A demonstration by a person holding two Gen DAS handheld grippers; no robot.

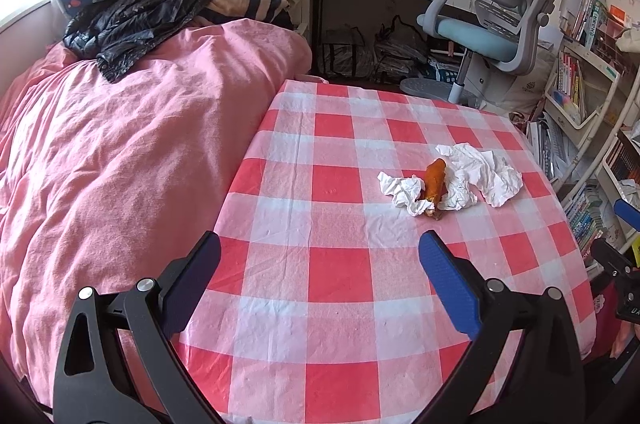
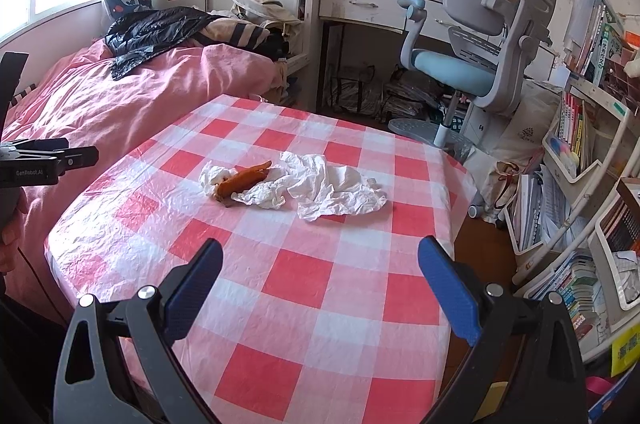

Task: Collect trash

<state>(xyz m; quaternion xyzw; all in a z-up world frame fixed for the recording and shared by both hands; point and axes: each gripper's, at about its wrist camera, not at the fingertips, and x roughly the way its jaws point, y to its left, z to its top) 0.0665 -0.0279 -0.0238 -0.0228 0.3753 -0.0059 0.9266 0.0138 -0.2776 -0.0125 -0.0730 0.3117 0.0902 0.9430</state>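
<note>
On the checked cloth [image 2: 304, 276], crumpled tissues [image 2: 332, 188] well ahead of both wide-spread tongs [image 2: 320, 284].

Checked table [image 2: 320, 284] bears crumpled tissues [image 2: 336, 190], orange peel [image 2: 244, 180].

Right claw [image 2: 320, 280] hangs above the checked bench [image 2: 304, 304], jaws wide apart and empty. Crumpled tissues [image 2: 332, 188] and an orange peel [image 2: 242, 180] lie touching mid-bench.

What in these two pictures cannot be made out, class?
- Orange scrap: both views, too small to identify.
- Any trash bin: outside both views.
- Under the large tissue: hidden by its own folds.
- Book titles on the shelf: right wrist view, too small and warped.
</note>
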